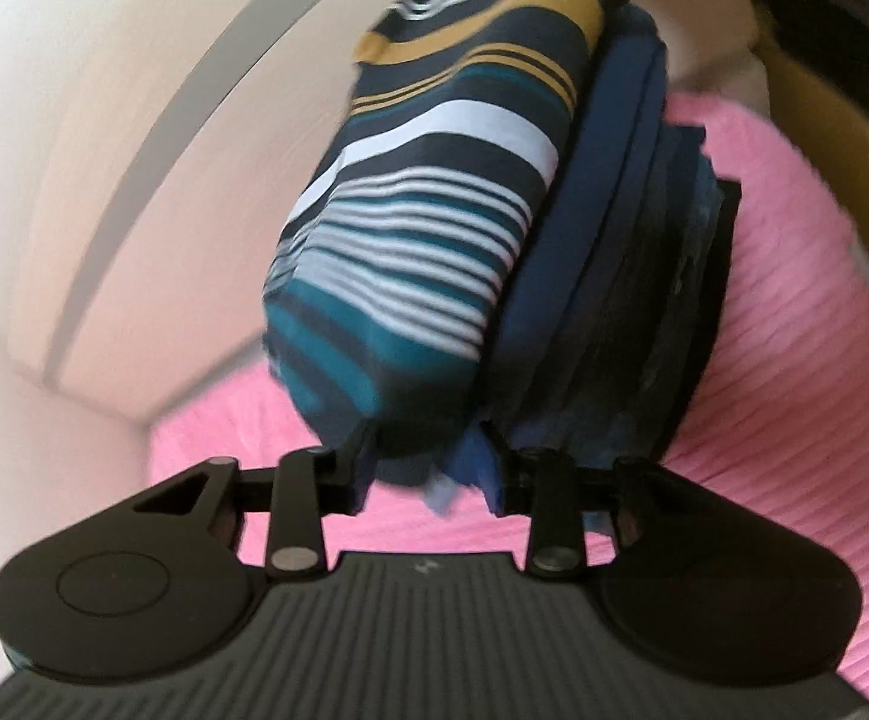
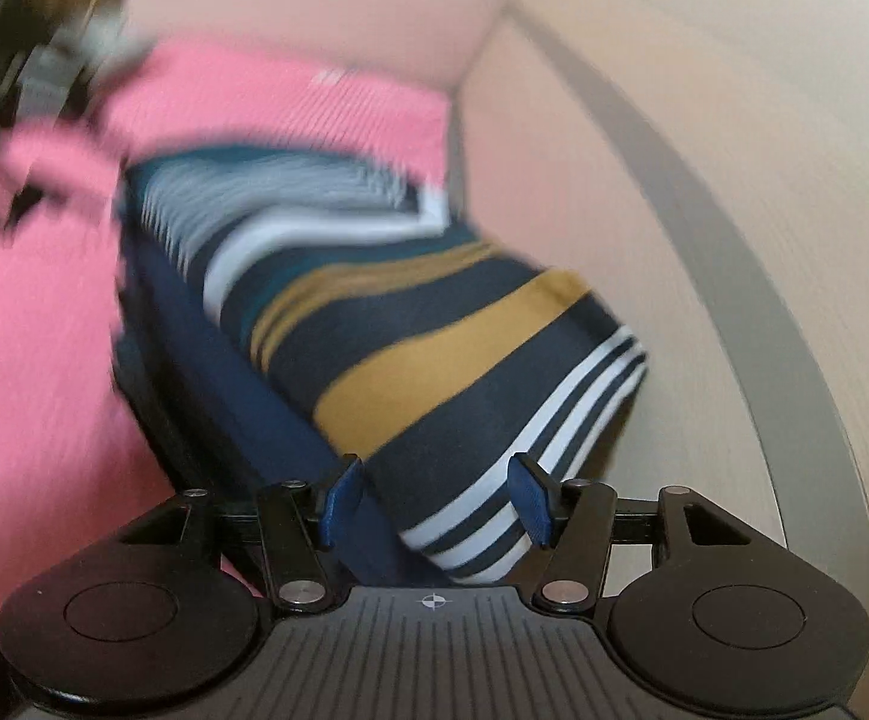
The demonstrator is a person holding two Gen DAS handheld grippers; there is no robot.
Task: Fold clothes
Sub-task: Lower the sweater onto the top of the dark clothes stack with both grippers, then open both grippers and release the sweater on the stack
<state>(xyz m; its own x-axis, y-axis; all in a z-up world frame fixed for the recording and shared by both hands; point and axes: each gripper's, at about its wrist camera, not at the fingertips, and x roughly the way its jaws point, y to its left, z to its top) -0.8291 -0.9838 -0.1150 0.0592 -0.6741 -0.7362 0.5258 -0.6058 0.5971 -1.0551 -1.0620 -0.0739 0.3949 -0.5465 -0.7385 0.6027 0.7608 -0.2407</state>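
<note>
A pink ribbed cover (image 1: 794,372) is spread as the surface beneath everything, and a pale wall (image 1: 74,150) crossed by a grey band is seen behind it. Above the pink cover a folded bundle of clothes (image 1: 434,228) is held between the two grippers. The bundle is thick and rounded. Its outer layer is a striped garment in dark navy, with bands of teal, white and mustard yellow, wide in places and thin in others. Against one side of the stripes a plain navy blue layer (image 1: 608,252) is pressed, and its folded edges are stacked along the bundle's length.

The near end of the bundle is gripped by the left gripper (image 1: 434,474), whose jaws are narrowed onto bunched navy and paler blue cloth. The far end is taken between the blue pads (image 2: 527,504) of the right gripper (image 2: 434,507). Its jaws stand fairly wide, with striped cloth filling the gap between them; whether the pads press on it cannot be told, since the view is blurred.
</note>
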